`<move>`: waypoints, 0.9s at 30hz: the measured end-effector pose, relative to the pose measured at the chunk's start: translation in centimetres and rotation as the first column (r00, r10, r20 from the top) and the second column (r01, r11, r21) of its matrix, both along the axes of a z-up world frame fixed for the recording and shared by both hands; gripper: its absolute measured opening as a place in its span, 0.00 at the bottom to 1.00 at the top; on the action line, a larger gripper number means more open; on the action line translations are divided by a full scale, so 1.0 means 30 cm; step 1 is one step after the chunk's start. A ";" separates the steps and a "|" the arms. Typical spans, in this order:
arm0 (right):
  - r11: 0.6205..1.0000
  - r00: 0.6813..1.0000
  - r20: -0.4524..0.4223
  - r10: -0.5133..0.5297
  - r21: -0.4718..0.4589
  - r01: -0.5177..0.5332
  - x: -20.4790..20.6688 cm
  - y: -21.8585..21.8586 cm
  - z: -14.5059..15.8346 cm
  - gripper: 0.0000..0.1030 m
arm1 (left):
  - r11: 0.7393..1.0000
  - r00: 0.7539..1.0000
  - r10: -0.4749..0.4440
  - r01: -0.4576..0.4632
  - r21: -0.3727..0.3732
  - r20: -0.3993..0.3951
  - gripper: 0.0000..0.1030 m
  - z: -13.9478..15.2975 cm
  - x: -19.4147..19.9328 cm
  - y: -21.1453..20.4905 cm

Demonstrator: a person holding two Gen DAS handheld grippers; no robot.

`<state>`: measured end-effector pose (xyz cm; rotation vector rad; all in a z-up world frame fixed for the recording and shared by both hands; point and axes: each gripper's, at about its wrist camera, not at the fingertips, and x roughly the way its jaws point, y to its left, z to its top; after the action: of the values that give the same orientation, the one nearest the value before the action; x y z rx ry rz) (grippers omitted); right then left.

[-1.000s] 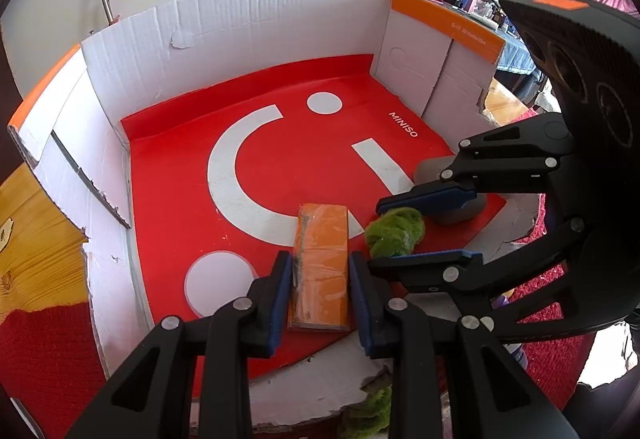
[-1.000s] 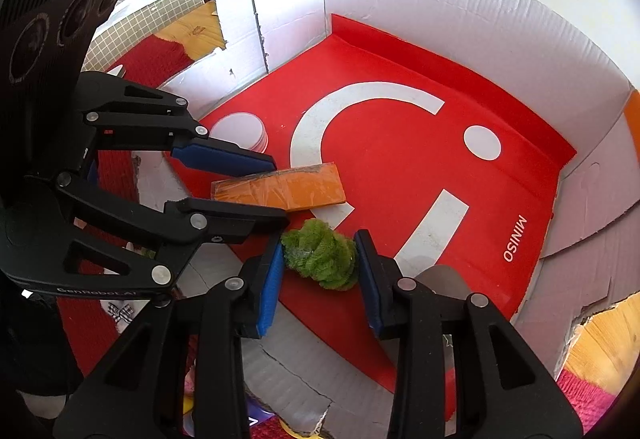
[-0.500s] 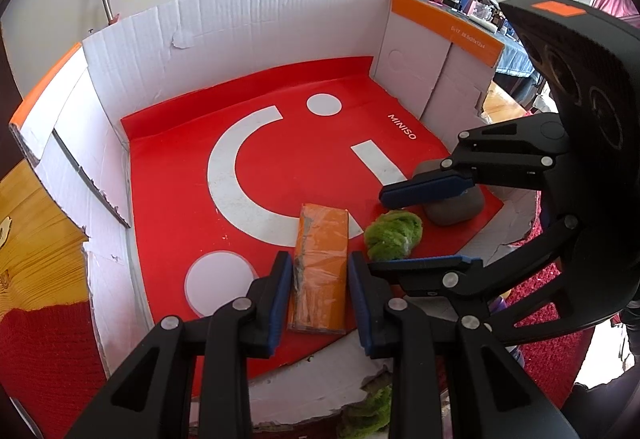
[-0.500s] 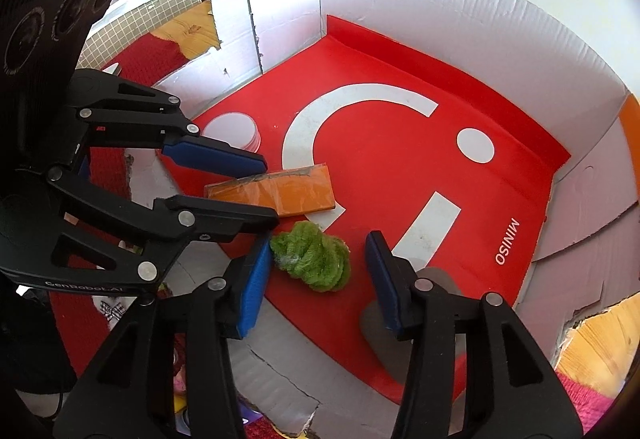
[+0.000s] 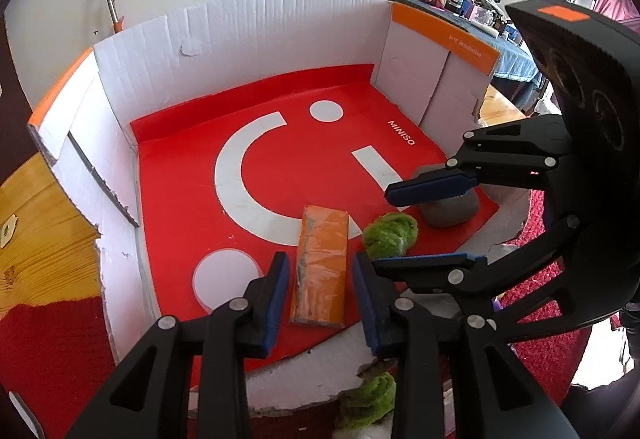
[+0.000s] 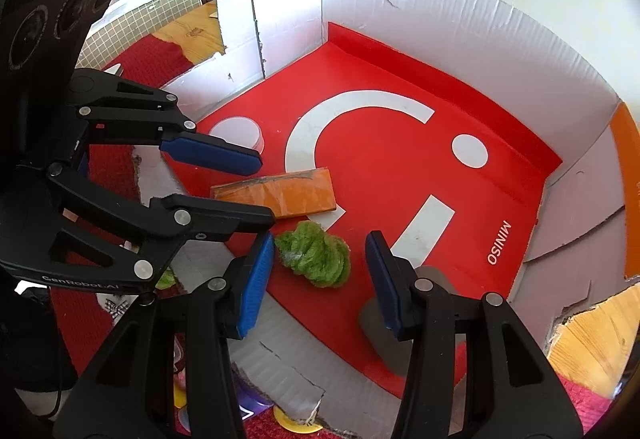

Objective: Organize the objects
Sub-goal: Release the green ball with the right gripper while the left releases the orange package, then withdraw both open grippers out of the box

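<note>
Two grippers lean down side by side into a shallow cardboard box with white walls and orange-edged flaps, its floor covered by a red sheet printed with a white smile and the word MINISO. The left gripper hangs over the near end of an orange packet, which lies flat on the red sheet close to the box's front edge; its jaws are just opening, the blue pads stand a little off the packet on either side, and nothing is held. From the other camera the same packet lies crosswise, with the left gripper straddling its end. The right gripper is partly open around a fuzzy green ball, which sits on the sheet just beside the packet; one pad is close to the ball and the other stands clear of it, so the ball lies loose between them. In the left view that green ball shows between the right gripper's fingers. A grey rounded lump rests on the sheet near the box's right front corner, partly hidden behind the right gripper's finger. A second scrap of green fuzz lies outside the torn front wall, low down. The box stands on a red cloth over a wooden tabletop
</note>
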<state>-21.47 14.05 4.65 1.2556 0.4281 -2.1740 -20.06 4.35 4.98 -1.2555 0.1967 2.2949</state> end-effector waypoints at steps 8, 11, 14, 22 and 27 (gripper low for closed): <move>1.000 1.000 -0.022 -0.004 0.005 0.004 0.017 0.000 0.038 0.46 | 1.000 0.999 0.024 -0.024 0.018 -0.024 0.34 0.038 0.025 -0.026; 1.000 0.999 -0.039 -0.018 0.002 0.018 0.030 0.001 0.062 0.54 | 0.999 0.998 0.039 -0.038 0.021 -0.043 0.37 0.060 0.044 -0.039; 0.999 0.998 -0.054 -0.037 -0.011 0.037 0.040 0.012 0.086 0.54 | 0.998 0.996 0.053 -0.051 0.027 -0.071 0.42 0.087 0.071 -0.056; 0.995 0.989 -0.115 -0.094 -0.033 0.090 0.136 0.017 0.176 0.62 | 0.993 0.978 0.112 -0.106 0.047 -0.176 0.52 0.184 0.173 -0.093; 0.989 0.979 -0.145 -0.141 -0.073 0.132 0.205 0.037 0.242 0.65 | 0.987 0.964 0.152 -0.136 0.085 -0.219 0.61 0.243 0.251 -0.121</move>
<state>-15.32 15.15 11.91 1.1207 0.3390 -2.3895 -12.52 0.72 12.27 -1.0032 0.1062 2.5459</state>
